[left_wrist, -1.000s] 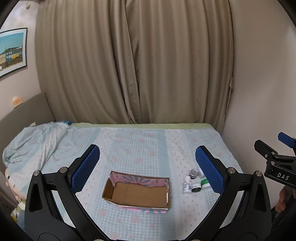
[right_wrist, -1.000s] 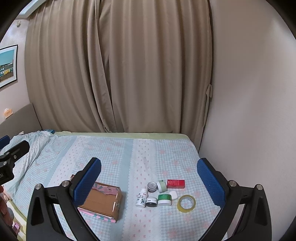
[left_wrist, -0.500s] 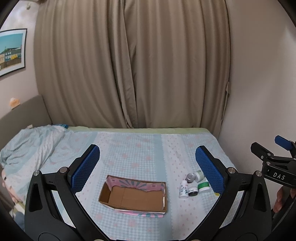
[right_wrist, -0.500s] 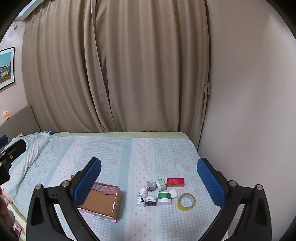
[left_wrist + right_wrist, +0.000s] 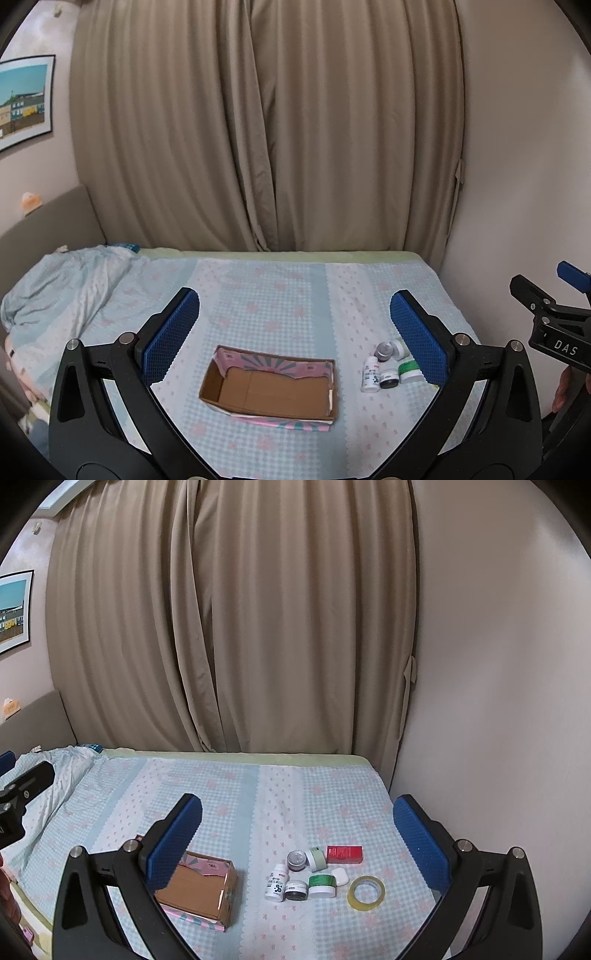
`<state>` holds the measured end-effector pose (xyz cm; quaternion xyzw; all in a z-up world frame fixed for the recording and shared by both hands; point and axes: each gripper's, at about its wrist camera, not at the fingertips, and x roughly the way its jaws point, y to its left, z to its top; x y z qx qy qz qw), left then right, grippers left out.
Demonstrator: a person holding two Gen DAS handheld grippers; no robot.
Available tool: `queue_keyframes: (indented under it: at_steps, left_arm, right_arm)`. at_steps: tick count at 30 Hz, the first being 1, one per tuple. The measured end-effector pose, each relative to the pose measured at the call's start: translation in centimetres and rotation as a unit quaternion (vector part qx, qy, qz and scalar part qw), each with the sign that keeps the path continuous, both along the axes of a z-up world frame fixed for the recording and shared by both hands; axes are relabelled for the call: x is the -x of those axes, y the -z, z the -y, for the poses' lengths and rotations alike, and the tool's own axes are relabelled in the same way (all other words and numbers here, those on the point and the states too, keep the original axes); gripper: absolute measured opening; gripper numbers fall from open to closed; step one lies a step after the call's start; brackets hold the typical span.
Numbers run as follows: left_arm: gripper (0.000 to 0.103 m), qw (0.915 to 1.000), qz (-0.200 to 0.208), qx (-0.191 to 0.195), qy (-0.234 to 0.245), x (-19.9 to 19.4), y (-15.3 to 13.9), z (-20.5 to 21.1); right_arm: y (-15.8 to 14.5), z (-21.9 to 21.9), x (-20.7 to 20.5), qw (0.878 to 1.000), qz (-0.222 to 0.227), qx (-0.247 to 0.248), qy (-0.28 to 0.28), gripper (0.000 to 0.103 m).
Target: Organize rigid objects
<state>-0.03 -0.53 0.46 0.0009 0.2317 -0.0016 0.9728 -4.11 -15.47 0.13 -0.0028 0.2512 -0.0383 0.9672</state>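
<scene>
Cardboard, brown inside and pink-patterned outside, makes up the open box lying on the bed, and nothing shows inside it, so by my reading the sorting has not begun. Everything to be organized sits in one loose cluster to the right of the box, apart from it: a white bottle nearest the box, a dark-lidded jar touching or just beside it, a green-banded jar next along, a grey tin and a pale green jar behind those, a small white case, a red carton at the far side, and a roll of yellow tape farthest from the box. The left hand-held gripper hangs above the bed with its jaws spread wide, framing the box and carrying nothing. The right hand-held gripper is likewise wide apart and empty, held well above the cluster, which lies between its fingers in view. All eight pieces are left to move, assuming the box is their destination; the bottle looks the easiest first pick, since it stands upright at the cluster's edge.
</scene>
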Motion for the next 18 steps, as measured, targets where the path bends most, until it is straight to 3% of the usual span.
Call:
queue_keyframes:
  at_steps: [9,18]
  left_arm:
    - [0.103,0.9998,-0.013,0.009,0.007,-0.6,0.3,-0.3]
    - [0.103,0.9996,-0.022,0.012,0.009,-1.4,0.6,-0.3]
  right_arm:
    - [0.0,0.7,-0.2,0.999,-0.007,-0.035,-0.005,0.103]
    - [0.2,1.1,-0.6,1.0,-0.008,-0.029,0.001,0.103]
